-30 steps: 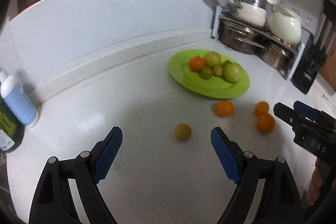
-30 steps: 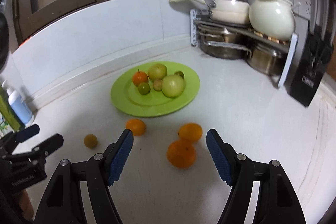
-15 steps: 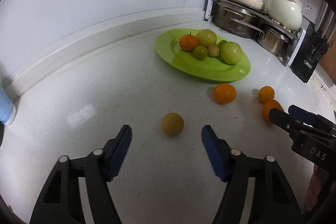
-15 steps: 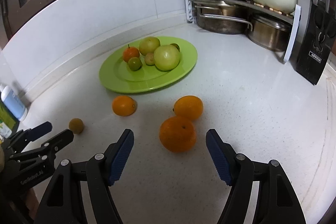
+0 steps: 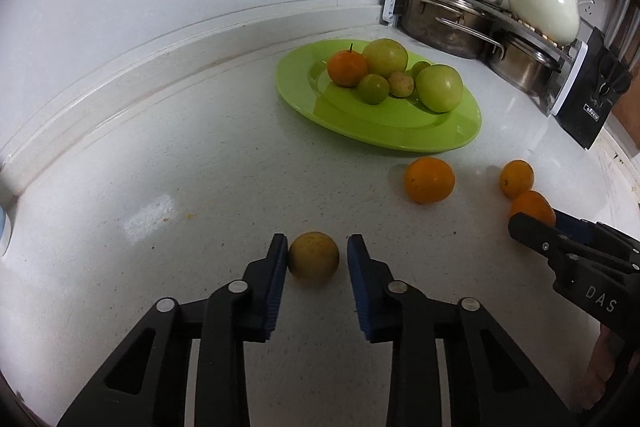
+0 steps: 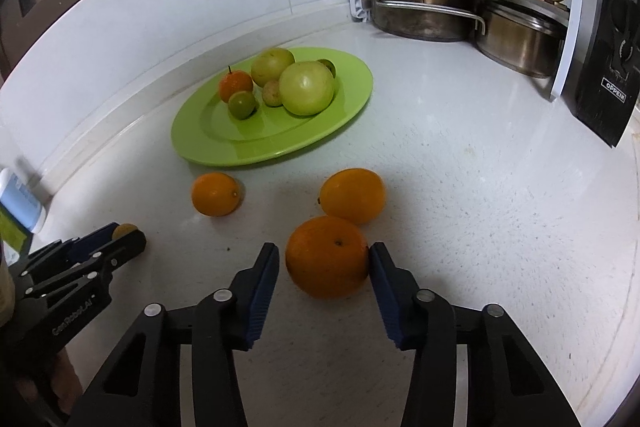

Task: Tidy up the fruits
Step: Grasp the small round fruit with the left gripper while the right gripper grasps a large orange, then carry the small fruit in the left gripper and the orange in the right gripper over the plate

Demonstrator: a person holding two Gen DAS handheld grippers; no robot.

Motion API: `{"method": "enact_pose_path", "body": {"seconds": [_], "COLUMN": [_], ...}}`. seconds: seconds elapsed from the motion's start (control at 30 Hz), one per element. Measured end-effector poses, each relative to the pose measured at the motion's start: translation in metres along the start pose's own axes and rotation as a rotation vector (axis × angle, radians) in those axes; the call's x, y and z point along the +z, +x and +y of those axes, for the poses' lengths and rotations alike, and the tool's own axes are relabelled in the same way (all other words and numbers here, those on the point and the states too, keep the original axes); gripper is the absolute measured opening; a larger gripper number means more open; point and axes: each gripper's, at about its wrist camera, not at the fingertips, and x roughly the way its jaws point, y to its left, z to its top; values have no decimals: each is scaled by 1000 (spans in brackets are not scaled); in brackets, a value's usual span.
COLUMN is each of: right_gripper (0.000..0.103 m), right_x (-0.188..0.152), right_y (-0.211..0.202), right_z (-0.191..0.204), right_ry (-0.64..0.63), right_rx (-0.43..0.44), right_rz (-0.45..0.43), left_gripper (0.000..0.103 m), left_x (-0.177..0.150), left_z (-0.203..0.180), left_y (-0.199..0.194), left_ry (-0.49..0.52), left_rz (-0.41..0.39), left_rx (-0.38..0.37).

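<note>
1. Both tongs are closing in since a second ago: left tongs point(image 5: 317, 255) now straddling the small yellow-brown fruit point(image 5: 313, 259), right tongs point(image 6: 323, 261) straddling the big orange point(image 6: 327, 257).
2. Left tongs are spread narrowly; left pad is touching or nearly touching the fruit, right pad showing a thin gap. Not pinching yet, fruit sitting on the worktop point(image 5: 200, 167).
3. Right tongs are also spread: right pad touching the big orange, left pad standing just off it. No lift yet.
4. Two more oranges are waiting loose further out: one point(image 6: 353, 195) touching the big orange from behind, one point(image 6: 216, 194) just in front of the plate rim.
5. Green plate point(image 6: 240, 151) beyond is already holding six fruits, clustered toward its back.
6. Progress, judging: roughly over half done; four loose fruits left, two about to be gripped.
</note>
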Motion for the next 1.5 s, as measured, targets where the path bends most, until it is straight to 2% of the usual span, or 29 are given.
{"method": "enact_pose_path", "body": {"seconds": [0.07,0.5,1.5], "right_gripper": [43,43,43], "right_x": [-1,-1,7], "right_y": [3,-3,-76], "right_z": [-1,0,-1], "right_ry": [-2,-26,-95], "right_rx": [-3,-14,28], "right_rz": [9,-18,-153], "left_gripper": [27,27,27], "left_x": [1,2,-3], "left_z": [-1,-2,-27], "left_y": [1,-5,-86], "left_ry": [2,10,21], "left_rz": [0,-16,-138], "left_rx": [2,-1,2]}}
